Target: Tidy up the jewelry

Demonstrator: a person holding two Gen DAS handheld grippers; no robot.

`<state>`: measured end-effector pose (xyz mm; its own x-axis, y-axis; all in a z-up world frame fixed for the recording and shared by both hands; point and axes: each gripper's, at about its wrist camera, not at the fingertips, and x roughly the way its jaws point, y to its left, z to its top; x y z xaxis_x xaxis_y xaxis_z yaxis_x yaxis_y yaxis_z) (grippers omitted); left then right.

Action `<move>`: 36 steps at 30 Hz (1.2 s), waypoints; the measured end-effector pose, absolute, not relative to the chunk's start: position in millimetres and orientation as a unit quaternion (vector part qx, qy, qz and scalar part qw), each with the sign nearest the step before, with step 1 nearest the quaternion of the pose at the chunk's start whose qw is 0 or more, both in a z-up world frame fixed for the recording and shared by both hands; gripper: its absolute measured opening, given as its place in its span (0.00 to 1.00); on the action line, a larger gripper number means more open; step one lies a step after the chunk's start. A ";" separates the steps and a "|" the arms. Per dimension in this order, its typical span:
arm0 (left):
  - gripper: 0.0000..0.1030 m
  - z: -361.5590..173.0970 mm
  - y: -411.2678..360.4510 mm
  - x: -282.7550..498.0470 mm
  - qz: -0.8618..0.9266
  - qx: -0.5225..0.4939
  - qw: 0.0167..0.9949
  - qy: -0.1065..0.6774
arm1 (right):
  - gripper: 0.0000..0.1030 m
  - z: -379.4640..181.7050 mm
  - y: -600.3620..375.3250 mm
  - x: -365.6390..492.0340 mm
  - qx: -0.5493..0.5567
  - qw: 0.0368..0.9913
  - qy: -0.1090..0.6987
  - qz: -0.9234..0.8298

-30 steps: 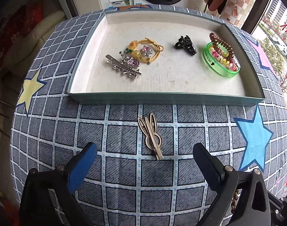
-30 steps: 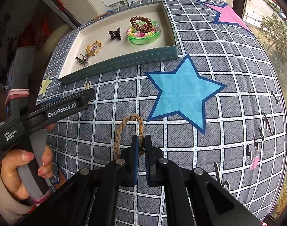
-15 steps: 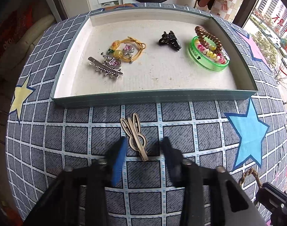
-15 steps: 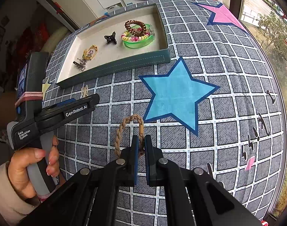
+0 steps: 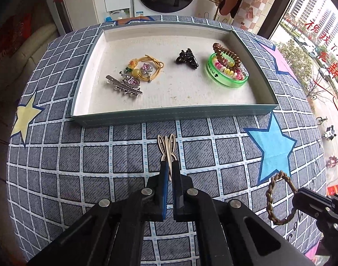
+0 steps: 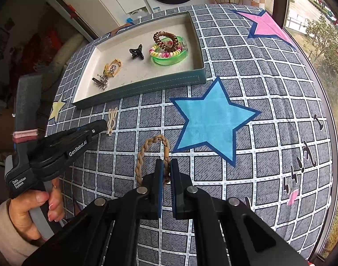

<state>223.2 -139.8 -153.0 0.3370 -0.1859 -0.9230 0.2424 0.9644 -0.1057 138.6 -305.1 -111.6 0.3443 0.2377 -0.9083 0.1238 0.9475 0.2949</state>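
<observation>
The left gripper (image 5: 169,166) has its two blue-padded fingers pressed together on the near end of the rabbit-ear hair clip (image 5: 167,146), which lies on the checked tablecloth (image 5: 102,166) just in front of the tray's near wall. Only the two looped ears and a short stretch of the bar show beyond the fingertips; the clip's tail is hidden between the pads. Whether the clip is off the cloth or resting on it cannot be told. In the right wrist view the same gripper (image 6: 103,125) is seen from the side, its tip meeting the clip (image 6: 112,119), with the person's left hand (image 6: 33,208) around the grey handle, partly cut off by the frame edge.

The right gripper (image 6: 165,170) is clamped on the braided tan hair tie (image 6: 152,153); the loop stands out past the fingers toward the blue star (image 6: 211,119), and its near part is covered by the jaws. In the left view the hair tie (image 5: 273,197) shows at the right, and the gripper holding it is largely cropped.

In the tray (image 5: 169,113), far side of the cloth: a silver clip (image 5: 124,86) and a yellow cord with beads (image 5: 146,68) at left, tangled and hard to separate; a black claw clip (image 5: 187,58) in the middle; a green bangle (image 5: 226,75) at right with a brown coil tie (image 5: 226,54) and a bead bracelet (image 5: 226,69) on it
</observation>
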 end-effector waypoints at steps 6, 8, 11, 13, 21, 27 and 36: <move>0.15 -145.2 -118.4 216.5 -0.129 0.012 0.819 0.560 | 0.06 -111.1 -304.4 139.7 0.160 0.806 0.569 0.038; 0.15 -142.8 -117.5 215.3 -0.129 0.013 0.817 0.562 | 0.06 -111.8 -304.2 139.0 0.162 0.805 0.569 0.039; 0.15 -140.1 -119.1 214.4 -0.108 0.021 0.824 0.555 | 0.06 -113.1 -304.5 138.8 0.165 0.803 0.571 0.041; 0.16 -142.5 -120.4 215.6 -0.104 0.014 0.821 0.561 | 0.06 -112.8 -304.7 138.4 0.167 0.803 0.571 0.041; 1.00 -171.7 -137.2 224.2 -0.072 0.049 0.820 0.565 | 0.06 -112.6 -312.9 135.1 0.175 0.802 0.570 0.034; 0.77 -204.0 -144.6 239.0 -0.072 0.051 0.801 0.592 | 0.06 -116.1 -318.6 131.7 0.180 0.799 0.573 0.027; 0.20 -209.2 -157.1 237.3 -0.107 0.064 0.802 0.584 | 0.06 -116.2 -321.1 132.1 0.186 0.799 0.571 0.024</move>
<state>237.3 -157.1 -209.2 0.2943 -0.0965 -0.9508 0.2469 0.9688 -0.0219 132.1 -321.1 -116.2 0.3462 0.2516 -0.9038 0.1736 0.9296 0.3252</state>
